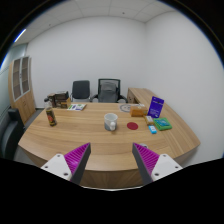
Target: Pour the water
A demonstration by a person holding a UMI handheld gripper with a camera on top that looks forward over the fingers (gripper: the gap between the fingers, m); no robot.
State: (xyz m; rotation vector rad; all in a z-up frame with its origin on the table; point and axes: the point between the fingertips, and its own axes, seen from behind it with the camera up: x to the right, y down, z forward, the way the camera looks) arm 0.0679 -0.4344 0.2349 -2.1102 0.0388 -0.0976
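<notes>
A long wooden table (85, 136) stretches ahead of me. On it stands a white cup (110, 121) near the middle, with a pink bowl (133, 126) just to its right. A dark bottle (50, 117) stands upright further left. My gripper (112, 160) hovers over the table's near edge, well short of all three. It is open, and only bare tabletop shows between the magenta pads (72, 157).
A purple box (156, 105) and some green and blue packets (160, 124) sit on the table's right side. Small items lie at the far left end (63, 102). Two office chairs (82, 90) stand behind the table. A wooden cabinet (21, 80) lines the left wall.
</notes>
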